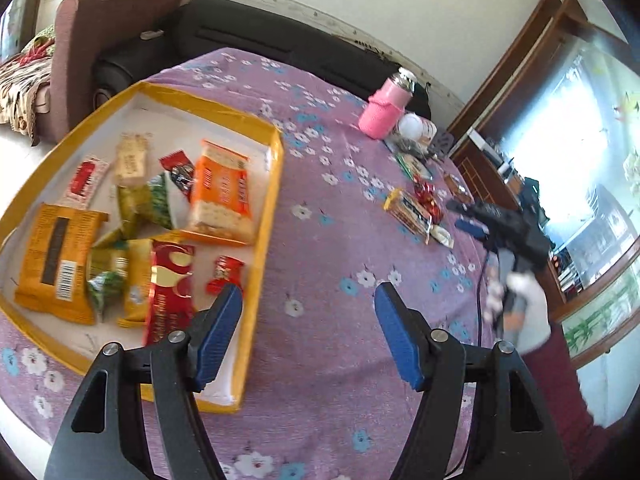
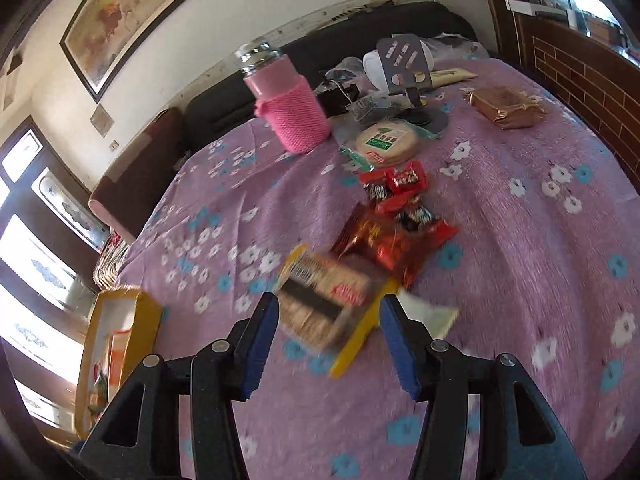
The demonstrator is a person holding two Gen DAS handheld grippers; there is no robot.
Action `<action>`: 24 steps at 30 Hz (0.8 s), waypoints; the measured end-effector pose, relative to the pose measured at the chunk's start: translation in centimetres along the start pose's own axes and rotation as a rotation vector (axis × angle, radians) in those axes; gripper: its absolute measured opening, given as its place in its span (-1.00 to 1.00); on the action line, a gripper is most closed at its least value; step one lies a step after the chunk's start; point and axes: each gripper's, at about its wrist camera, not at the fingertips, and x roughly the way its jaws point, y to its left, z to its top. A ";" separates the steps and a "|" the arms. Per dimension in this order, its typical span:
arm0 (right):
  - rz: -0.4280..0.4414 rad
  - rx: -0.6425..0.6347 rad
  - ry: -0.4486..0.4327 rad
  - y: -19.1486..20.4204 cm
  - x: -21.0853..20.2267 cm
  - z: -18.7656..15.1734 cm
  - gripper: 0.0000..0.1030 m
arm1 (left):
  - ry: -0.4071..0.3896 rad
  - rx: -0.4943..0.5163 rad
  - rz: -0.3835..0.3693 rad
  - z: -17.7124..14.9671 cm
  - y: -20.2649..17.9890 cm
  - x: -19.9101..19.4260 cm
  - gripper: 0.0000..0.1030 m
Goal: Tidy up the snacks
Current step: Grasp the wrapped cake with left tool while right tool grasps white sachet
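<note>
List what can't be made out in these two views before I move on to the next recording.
- Right wrist view: cracker pack between the open right tongs, print lost to motion blur.
- Right wrist view: yellow tray cut off by the left edge.
- Left wrist view: right tongs blurred, so their opening is unreadable.
- Left wrist view: red packet partly behind the left tongs.

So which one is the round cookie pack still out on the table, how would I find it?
Start at the purple flowered tablecloth and find the tall bottle in the pink knitted sleeve. Just to its right in the right wrist view lies the round cookie pack, flat on the cloth, above the pile of red candies. It is the only round, pale snack, with a green label on top.
</note>
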 end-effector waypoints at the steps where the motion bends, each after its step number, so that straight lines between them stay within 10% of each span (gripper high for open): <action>1: 0.000 -0.005 0.010 0.0 1.1 0.9 0.09 | 0.010 0.006 0.003 0.0 -0.4 0.3 0.33; 14: -0.011 -0.021 0.183 1.8 9.0 2.2 0.09 | 0.043 0.015 0.022 0.1 -1.7 1.9 0.33; 20: 0.259 -0.088 0.346 4.5 5.1 -2.6 -0.03 | 0.082 0.014 -0.011 0.0 -2.0 3.7 0.33; 24: 0.054 -0.189 0.071 2.2 -0.7 -0.6 0.19 | 0.095 0.033 -0.022 -0.3 -2.6 4.1 0.33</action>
